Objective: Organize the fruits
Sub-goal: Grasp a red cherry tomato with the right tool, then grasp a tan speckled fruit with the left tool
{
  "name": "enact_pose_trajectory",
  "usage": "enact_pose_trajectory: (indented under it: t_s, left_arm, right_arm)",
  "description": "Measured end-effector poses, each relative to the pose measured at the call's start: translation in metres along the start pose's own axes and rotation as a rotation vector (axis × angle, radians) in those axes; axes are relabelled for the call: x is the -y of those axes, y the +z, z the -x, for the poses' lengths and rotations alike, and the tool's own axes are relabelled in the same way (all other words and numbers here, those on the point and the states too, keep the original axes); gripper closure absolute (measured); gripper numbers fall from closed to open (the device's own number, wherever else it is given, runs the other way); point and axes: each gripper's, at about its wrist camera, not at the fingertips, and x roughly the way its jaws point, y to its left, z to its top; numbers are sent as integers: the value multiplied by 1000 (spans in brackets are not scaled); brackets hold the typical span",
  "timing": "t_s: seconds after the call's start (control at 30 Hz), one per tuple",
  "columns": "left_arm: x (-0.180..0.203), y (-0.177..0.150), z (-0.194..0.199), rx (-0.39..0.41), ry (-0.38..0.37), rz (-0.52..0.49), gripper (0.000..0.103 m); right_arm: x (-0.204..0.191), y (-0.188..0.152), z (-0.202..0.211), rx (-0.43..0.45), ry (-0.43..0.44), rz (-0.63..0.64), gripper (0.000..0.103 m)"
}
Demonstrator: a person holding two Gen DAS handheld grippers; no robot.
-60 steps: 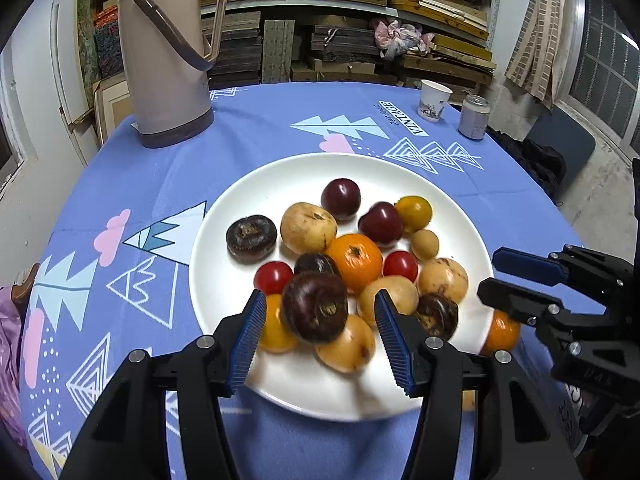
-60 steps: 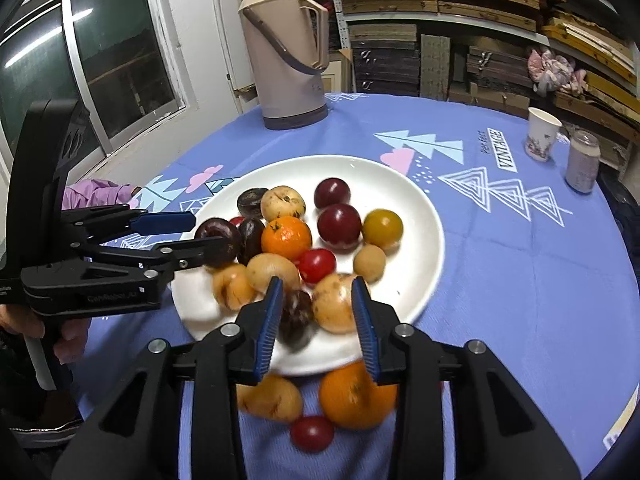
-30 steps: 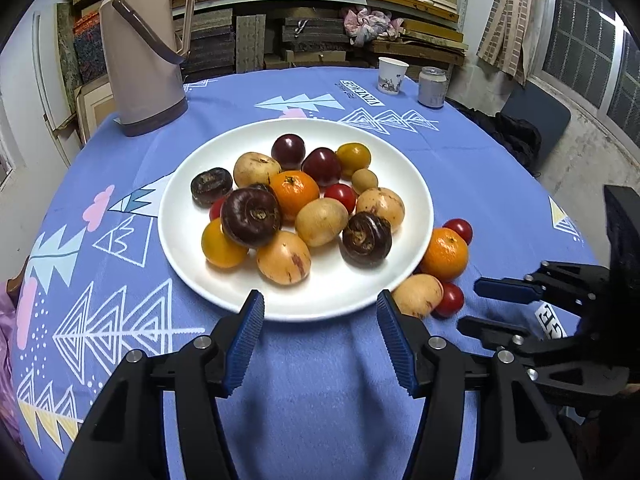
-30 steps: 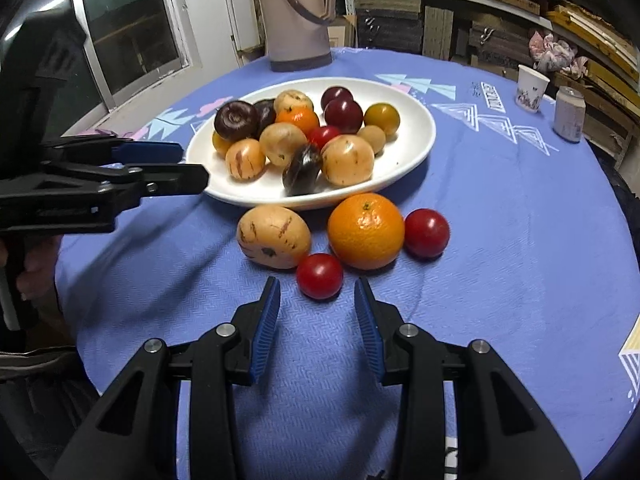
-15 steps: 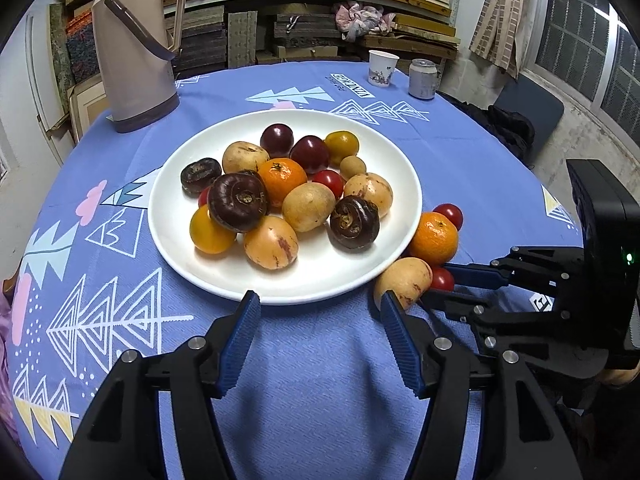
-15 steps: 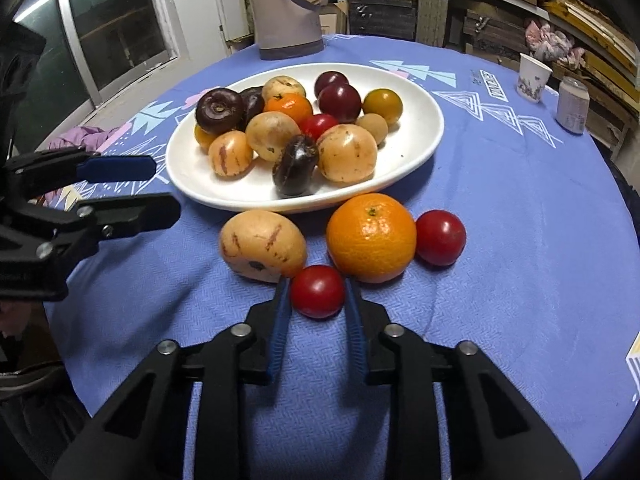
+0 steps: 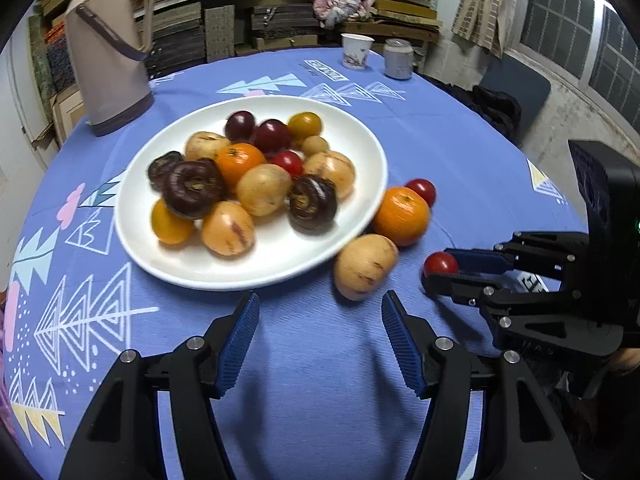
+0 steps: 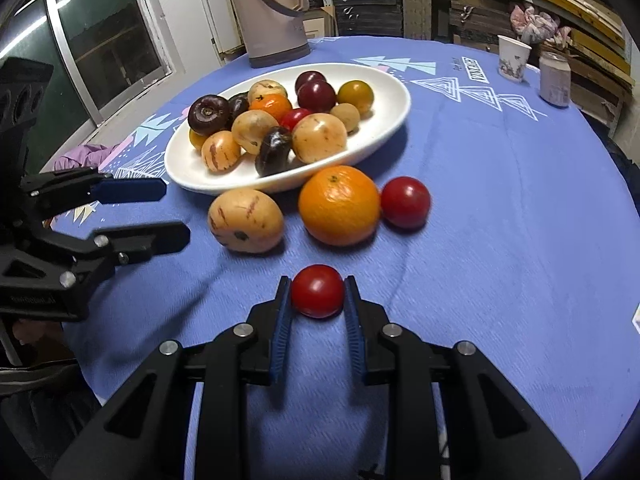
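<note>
Beside the plate, the right gripper has closed its fingers on 1 small tomato and drawn it back from the 3 loose fruits, ready for placement, while the left gripper stays open.

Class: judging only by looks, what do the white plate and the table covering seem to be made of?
White plate: probably glazed ceramic, given its smooth, glossy rim; melamine is possible. Table covering: woven fabric, matte, with visible weave texture, soft creases and printed patterns.

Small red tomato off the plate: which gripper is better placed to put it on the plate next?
Right. The right gripper already has its jaws closed on the small red tomato, so it only needs carrying to the white plate. The left gripper is open and empty, near the plate's front rim.
</note>
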Motion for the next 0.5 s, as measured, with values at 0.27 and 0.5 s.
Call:
enact_pose_trajectory:
  t_s: [0.27, 0.5]
  left_arm:
    - [15, -1, -20, -48, -22, -40, 39]
    - [22, -1, -32, -75, -56, -48, 40]
  right_arm:
    - [7, -8, 8, 10, 19, -19, 78]
    - [8, -9, 9, 14, 27, -23, 78]
